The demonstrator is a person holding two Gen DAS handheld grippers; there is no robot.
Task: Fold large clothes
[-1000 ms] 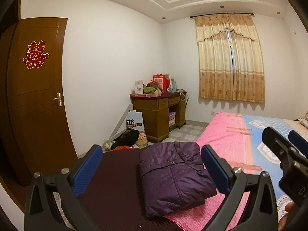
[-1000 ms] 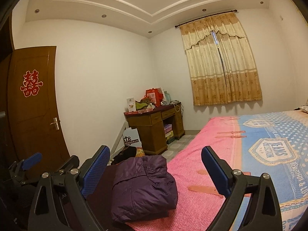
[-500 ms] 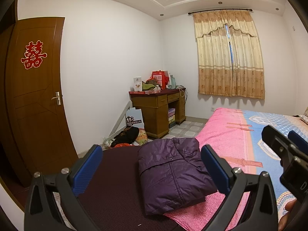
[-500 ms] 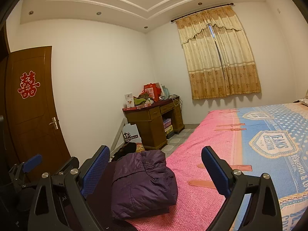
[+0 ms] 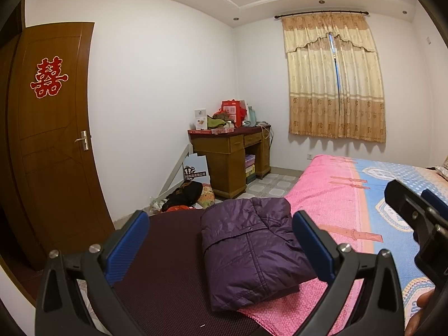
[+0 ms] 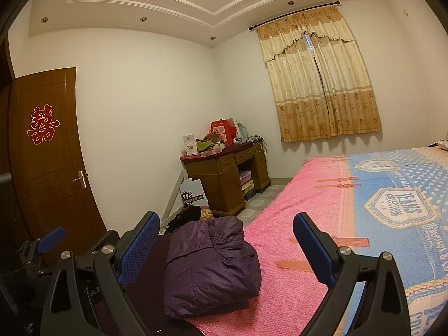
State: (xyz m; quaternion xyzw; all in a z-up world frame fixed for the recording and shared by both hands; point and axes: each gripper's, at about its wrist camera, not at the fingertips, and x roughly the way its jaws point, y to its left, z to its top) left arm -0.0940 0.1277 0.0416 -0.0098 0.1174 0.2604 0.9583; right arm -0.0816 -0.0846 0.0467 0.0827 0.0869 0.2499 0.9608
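Note:
A purple padded jacket (image 5: 252, 249) lies folded into a compact bundle on the bed, half on a dark maroon cloth (image 5: 168, 266) and half on the pink blanket (image 5: 330, 196). It also shows in the right wrist view (image 6: 207, 266). My left gripper (image 5: 221, 246) is open and empty, held above and short of the jacket. My right gripper (image 6: 226, 246) is open and empty too, raised above the bed to the right of the jacket. The right gripper shows at the right edge of the left wrist view (image 5: 417, 218). The left gripper shows at the lower left of the right wrist view (image 6: 47, 243).
The bed has a pink and blue blanket (image 6: 392, 210). A wooden desk (image 5: 229, 156) with boxes and bags stands against the far wall under a curtained window (image 5: 333, 84). A pile of clothes (image 5: 187, 196) lies on the floor. A brown door (image 5: 53, 140) is at the left.
Both grippers have lifted and tilted up slightly, so the room sits a little lower in view. The jacket has not moved. Both grippers stay open.

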